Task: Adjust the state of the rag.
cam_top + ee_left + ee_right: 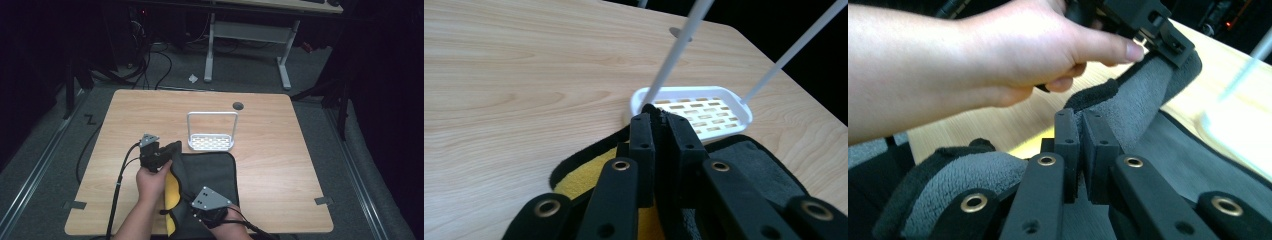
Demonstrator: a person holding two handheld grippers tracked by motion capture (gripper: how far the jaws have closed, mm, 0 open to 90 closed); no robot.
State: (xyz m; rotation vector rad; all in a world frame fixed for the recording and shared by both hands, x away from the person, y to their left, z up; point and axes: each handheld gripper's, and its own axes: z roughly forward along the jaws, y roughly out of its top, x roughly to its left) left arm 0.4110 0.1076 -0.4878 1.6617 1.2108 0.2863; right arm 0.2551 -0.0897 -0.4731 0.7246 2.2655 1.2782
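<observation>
The cloth (210,175), grey on one face and yellow on the other with a black hem, is pinched at its left edge by both pairs of jaws so that this edge can be raised and turned over toward the right. The left gripper (661,117) has its jaws closed tight on the hem at the corner nearest the rack (211,142), and that corner is held just off the tabletop (280,145), close in front of the rack's tray. The right gripper (1081,122) is clamped shut on the same edge farther from the rack, near the tabletop's front side. Between the two grips the edge is lifted into a ridge, which leaves the yellow underside exposed. The rest of the cloth lies flat just in front of the rack, probably as the base of a fold.
</observation>
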